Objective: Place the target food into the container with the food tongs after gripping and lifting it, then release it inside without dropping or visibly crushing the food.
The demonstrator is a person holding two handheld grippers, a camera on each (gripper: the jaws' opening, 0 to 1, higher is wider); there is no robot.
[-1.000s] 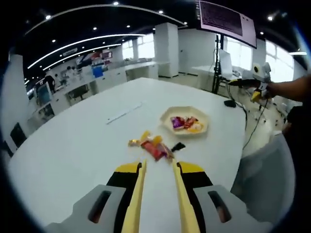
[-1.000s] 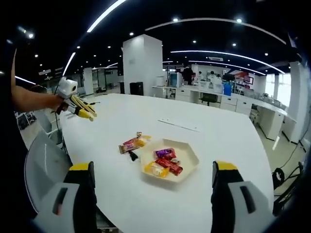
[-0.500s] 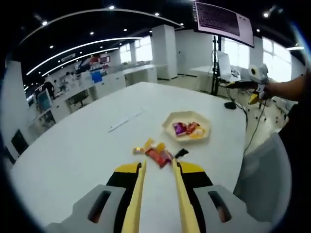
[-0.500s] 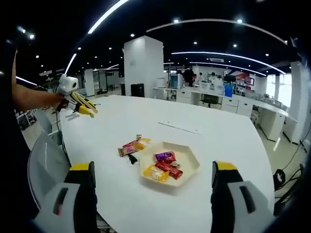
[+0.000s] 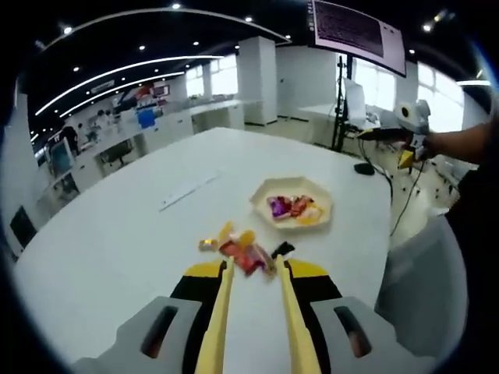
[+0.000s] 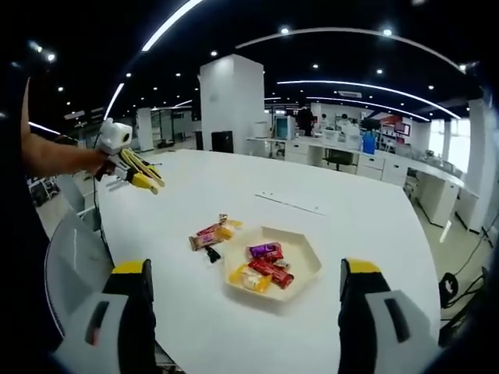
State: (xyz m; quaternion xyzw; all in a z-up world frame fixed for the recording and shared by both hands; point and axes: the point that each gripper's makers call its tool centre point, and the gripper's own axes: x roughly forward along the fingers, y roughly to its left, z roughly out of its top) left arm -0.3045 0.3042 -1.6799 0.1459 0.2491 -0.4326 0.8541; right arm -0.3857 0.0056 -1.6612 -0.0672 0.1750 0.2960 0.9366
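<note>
— Yellow tong blades on the left gripper [image 5: 251, 269]?
— Nearly together, empty, tips hiding part of the glossy wrapped candies [image 5: 240, 251] on the white worktop [image 5: 117, 241]; labels unreadable.
— Right gripper view?
— Right gripper [image 6: 245, 312] fingers wide apart, tips cut off. Hexagonal tray [image 6: 304, 261] holds more sweets.

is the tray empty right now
No, the hexagonal tray holds several wrapped candies, with more candies lying on the table beside it.

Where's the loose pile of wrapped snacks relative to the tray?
In the right gripper view, the loose snacks lie on the white table just left of the hexagonal tray; in the left gripper view they sit just beyond the left hand-held gripper.
</note>
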